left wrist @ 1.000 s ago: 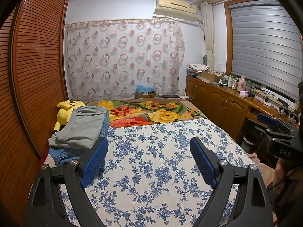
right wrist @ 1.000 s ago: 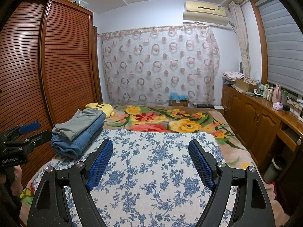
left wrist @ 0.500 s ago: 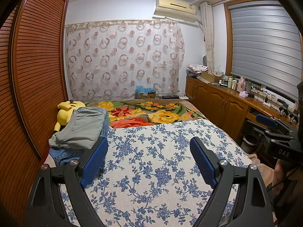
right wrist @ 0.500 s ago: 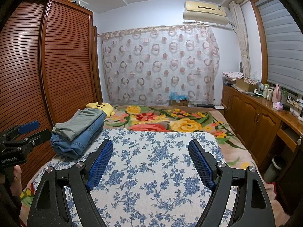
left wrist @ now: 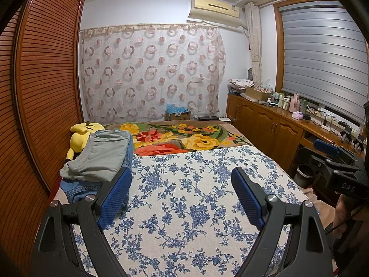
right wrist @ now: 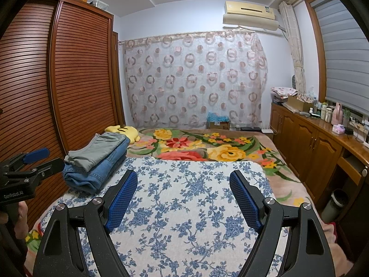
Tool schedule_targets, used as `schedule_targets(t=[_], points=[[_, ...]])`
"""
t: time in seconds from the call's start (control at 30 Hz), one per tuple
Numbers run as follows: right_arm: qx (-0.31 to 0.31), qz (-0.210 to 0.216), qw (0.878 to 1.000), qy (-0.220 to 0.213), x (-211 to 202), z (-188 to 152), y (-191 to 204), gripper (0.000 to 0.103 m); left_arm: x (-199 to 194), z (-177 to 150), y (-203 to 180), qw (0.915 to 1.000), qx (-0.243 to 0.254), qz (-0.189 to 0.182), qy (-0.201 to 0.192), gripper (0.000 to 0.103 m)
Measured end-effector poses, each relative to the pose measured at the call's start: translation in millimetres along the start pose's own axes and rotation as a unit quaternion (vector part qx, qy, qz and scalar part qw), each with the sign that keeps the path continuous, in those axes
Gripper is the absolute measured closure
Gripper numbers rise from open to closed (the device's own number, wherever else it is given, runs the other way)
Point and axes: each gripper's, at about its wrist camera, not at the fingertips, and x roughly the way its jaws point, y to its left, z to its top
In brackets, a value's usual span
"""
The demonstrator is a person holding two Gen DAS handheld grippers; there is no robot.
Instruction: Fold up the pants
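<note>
Folded grey pants (left wrist: 101, 157) lie on top of folded blue jeans (left wrist: 78, 188) in a stack at the bed's left side; the stack also shows in the right wrist view, grey pants (right wrist: 99, 150) over jeans (right wrist: 96, 173). My left gripper (left wrist: 182, 184) is open and empty above the blue-flowered sheet (left wrist: 184, 207), its left pad (left wrist: 115, 196) close to the stack. My right gripper (right wrist: 183, 187) is open and empty above the same sheet (right wrist: 184, 219). Each gripper shows at the other view's edge.
A yellow plush toy (left wrist: 83, 136) lies behind the stack. A bright flowered blanket (right wrist: 203, 145) covers the far bed. A slatted wooden wardrobe (right wrist: 80, 80) stands at the left, wooden cabinets (right wrist: 311, 143) with bottles at the right, a bin (right wrist: 334, 203) beside the bed.
</note>
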Motion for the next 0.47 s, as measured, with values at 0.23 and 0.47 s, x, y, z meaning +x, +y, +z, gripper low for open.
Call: schedule_targets(t=[0.23,0.47], points=[[0.000,0.000,1.000,0.000,0.2,-0.2,0.1,0.019,-0.9,-0.9,0.0,1.0000,0.000,0.000,0.000,0.014],[0.001,0.000,1.000,0.001,0.4,-0.4,-0.1,0.019,-0.9,-1.6,0.7,1.0000,-0.001,0.000,0.000,0.014]])
